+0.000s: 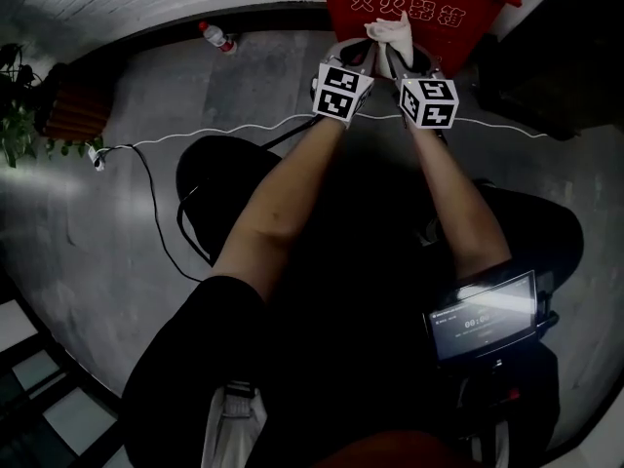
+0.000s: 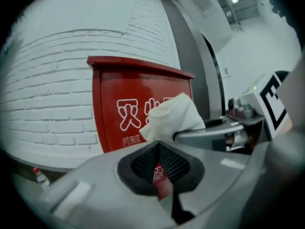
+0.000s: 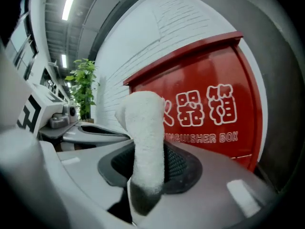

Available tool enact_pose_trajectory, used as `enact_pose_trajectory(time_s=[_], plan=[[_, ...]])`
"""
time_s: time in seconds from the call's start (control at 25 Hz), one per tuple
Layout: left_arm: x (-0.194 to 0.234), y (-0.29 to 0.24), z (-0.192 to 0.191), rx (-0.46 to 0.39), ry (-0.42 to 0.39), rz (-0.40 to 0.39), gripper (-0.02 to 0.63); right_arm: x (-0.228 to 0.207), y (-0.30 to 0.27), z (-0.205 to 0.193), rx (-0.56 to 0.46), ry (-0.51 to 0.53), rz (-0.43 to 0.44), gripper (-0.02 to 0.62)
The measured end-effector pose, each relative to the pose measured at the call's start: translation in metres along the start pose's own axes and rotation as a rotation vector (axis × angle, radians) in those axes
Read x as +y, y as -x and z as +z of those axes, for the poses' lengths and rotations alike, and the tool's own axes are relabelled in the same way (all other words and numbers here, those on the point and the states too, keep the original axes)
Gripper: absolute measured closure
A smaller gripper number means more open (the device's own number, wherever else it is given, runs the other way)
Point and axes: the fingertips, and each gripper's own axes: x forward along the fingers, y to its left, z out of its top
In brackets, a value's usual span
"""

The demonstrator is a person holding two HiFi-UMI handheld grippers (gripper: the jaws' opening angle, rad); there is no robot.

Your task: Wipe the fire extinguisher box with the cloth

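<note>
**White cloth pinched in my right gripper, held up at the red box**

My right gripper (image 3: pixel 148 168) is clamped on a white cloth (image 3: pixel 145 128). The cloth stands up out of the jaws as a folded roll, and its lower end hangs down between the pads.

My left gripper (image 2: pixel 159 146) is just beside the right one. Its jaws are drawn together with nothing in them, and only a thin slit shows red between the pads.

The red fire extinguisher box (image 1: pixel 421 6) stands on the floor against a white brick wall (image 2: pixel 47 80). Its white-lettered front faces me, right ahead of both grippers. From my head view, the cloth's top overlaps the lower front of the box; I cannot tell if it touches.

A plastic bottle (image 1: pixel 216 37) stands by the wall to the left. A white cable (image 1: pixel 244 128) runs across the grey floor.
</note>
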Motion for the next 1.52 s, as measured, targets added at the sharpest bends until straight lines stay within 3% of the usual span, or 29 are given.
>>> enact_pose_trajectory(time_s=[0.16,0.32,0.72,1.0,1.28,1.52], plan=[[0.027,0.016,-0.006,0.011,0.013,0.052,0.607,0.028,-0.018,-0.008,0.033,0.054,0.014,0.474],[0.043,0.023,-0.004,0.01,0.123,0.077,0.607,0.045,-0.038,-0.011,0.042,0.048,0.005,0.474],[0.074,0.005,-0.069,0.085,0.171,0.13,0.607,0.052,-0.082,-0.081,0.136,-0.007,0.004,0.477],[0.087,-0.026,-0.094,0.116,0.122,0.116,0.608,0.037,-0.107,-0.1,0.145,-0.118,-0.079,0.485],[0.084,-0.045,-0.1,0.096,0.11,0.1,0.609,0.018,-0.111,-0.102,0.135,-0.087,-0.102,0.483],[0.056,-0.054,-0.09,0.069,0.123,0.035,0.608,-0.001,-0.094,-0.101,0.113,-0.104,-0.125,0.483]])
